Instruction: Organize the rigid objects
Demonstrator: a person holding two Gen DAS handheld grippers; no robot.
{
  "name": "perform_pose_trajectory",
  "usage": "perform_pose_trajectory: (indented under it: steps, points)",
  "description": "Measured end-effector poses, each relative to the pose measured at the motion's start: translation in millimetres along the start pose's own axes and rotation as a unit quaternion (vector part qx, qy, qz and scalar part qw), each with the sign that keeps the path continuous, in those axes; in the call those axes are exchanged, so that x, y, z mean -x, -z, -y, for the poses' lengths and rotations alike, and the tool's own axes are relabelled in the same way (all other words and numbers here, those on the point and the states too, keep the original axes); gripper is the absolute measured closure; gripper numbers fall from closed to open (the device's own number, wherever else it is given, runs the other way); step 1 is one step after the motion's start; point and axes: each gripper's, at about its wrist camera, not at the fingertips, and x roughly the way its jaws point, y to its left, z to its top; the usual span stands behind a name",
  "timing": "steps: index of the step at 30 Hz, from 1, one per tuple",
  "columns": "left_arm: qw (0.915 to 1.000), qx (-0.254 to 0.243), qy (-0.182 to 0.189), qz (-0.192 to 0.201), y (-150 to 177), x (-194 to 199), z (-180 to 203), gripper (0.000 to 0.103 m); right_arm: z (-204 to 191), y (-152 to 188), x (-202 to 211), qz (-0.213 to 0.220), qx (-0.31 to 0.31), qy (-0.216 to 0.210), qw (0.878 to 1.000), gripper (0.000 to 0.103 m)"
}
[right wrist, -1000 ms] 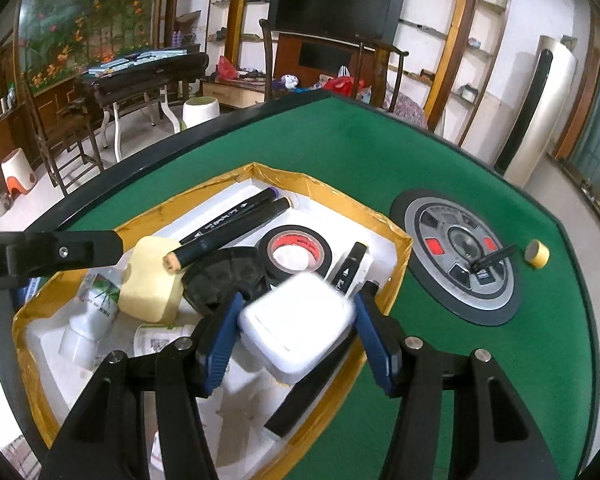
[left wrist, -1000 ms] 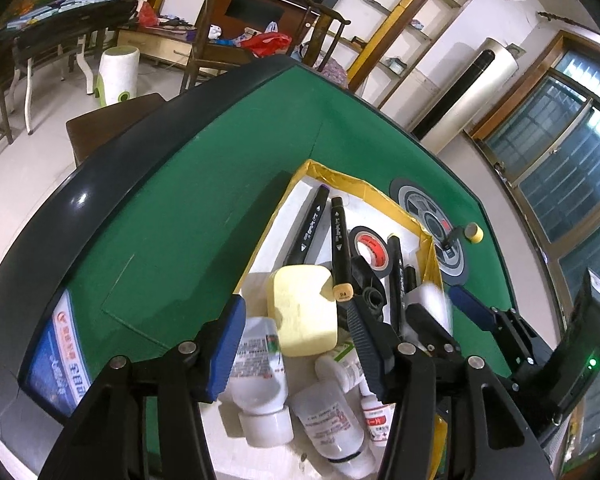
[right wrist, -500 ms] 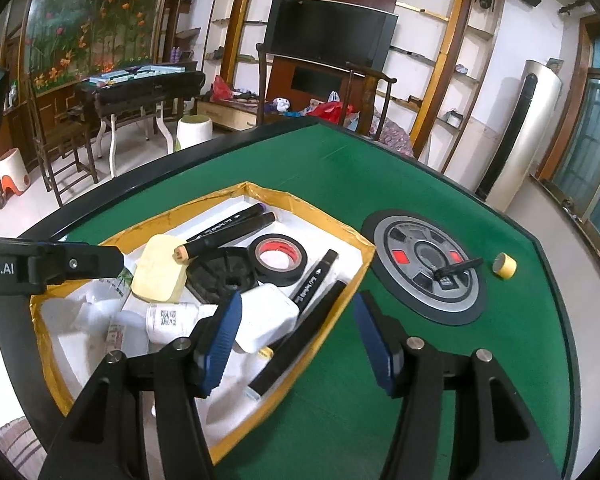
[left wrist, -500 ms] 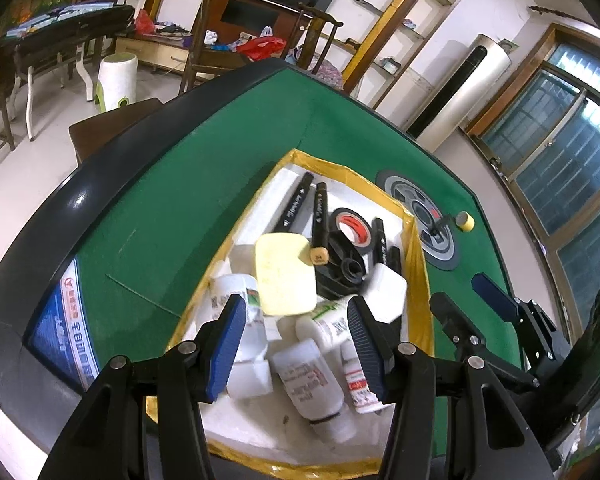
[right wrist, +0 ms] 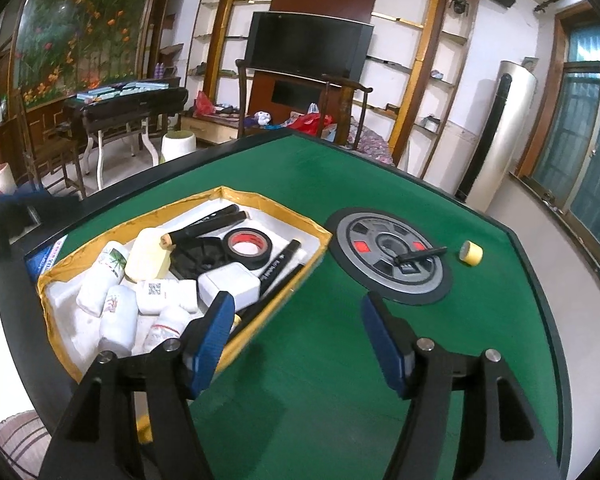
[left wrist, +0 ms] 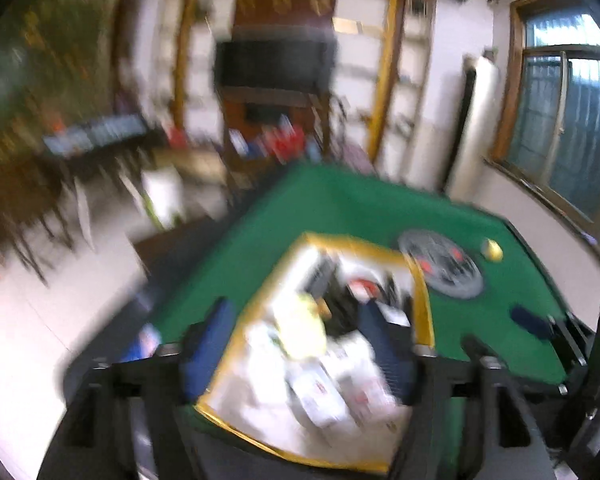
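A yellow-rimmed tray [right wrist: 320, 236] on the green felt table holds a white charger block [right wrist: 228, 284], a black tape roll [right wrist: 247, 245], a pale yellow block [right wrist: 146, 256], black markers [right wrist: 216, 220] and several white bottles [right wrist: 100, 276]. My right gripper [right wrist: 298, 344] hangs over the felt just right of the tray's near corner. Its jaws are opening with nothing between them. The left wrist view is heavily blurred. In it my left gripper [left wrist: 296, 352] is above the tray's [left wrist: 420, 300] near end, its jaws opening and empty.
A small yellow tape roll [right wrist: 471, 253] lies on the felt at the right. A black pen [right wrist: 420, 256] rests on the round grey dial [right wrist: 388, 260] in the table's middle. The table has a black raised rim [right wrist: 540, 280]. Chairs and a stool stand beyond it.
My right gripper let go of the white charger block in the tray and drew back to the right. My left gripper rose and pulled back from the tray, and its jaws widened.
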Motion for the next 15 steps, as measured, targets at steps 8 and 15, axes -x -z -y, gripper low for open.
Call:
perform_pose_trajectory:
  steps: [8,15]
  points:
    - [0.9694,-0.008,-0.031,0.243,10,96,20,0.001,21,19,14,0.005,-0.029,0.003,1.0,0.037]
    - [0.9885,-0.054,-0.03,0.138,15,68,45,0.001,33,28,19,0.007,-0.054,-0.007,0.998,0.037]
